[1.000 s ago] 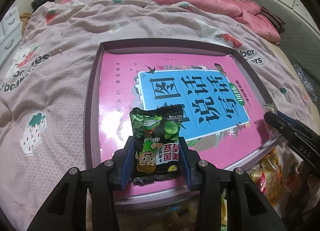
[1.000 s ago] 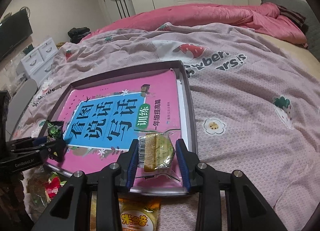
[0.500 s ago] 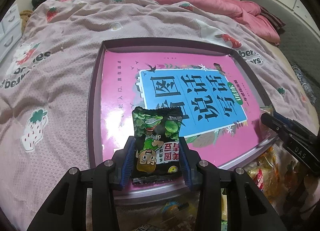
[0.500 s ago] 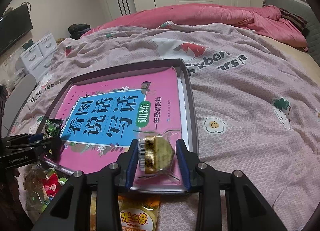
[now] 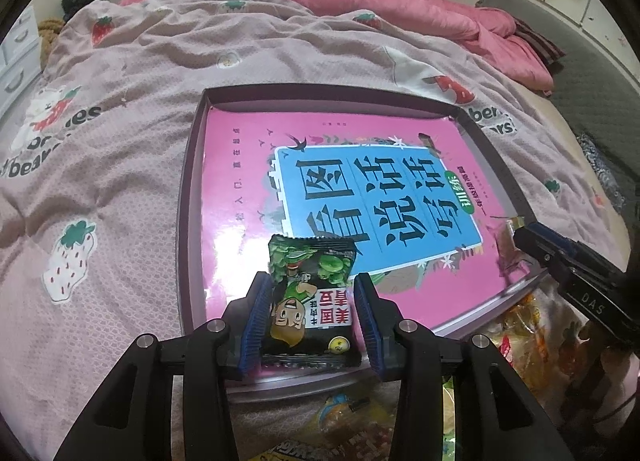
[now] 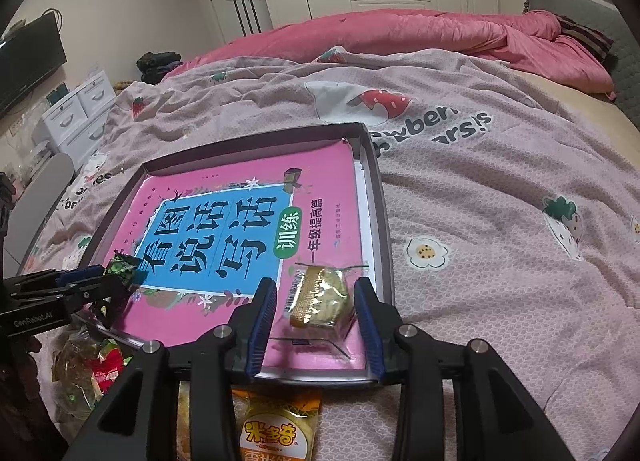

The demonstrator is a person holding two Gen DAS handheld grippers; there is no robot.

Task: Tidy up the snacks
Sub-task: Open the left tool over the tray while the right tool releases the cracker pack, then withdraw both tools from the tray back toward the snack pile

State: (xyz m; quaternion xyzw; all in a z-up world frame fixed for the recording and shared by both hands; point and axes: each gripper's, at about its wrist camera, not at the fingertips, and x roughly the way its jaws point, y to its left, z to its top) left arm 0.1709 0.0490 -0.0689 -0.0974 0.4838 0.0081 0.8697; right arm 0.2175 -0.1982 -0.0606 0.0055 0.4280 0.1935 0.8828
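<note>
While both tongs hang low over the near end of the tray (image 5: 188, 217), each packet could slip. The left tongs (image 5: 310, 307) pinch the green packet (image 5: 310, 293) by its lower sides, so the top could flop over. The right tongs (image 6: 316, 303) stand around the clear-wrapped cracker (image 6: 320, 297); gaps show beside it, so I cannot tell whether they grip the film. A slack hold would drop it crooked on the glossy pink book (image 6: 224, 237), or off the rim onto the bed (image 6: 500, 221), beside the orange bag (image 6: 276, 429).
</note>
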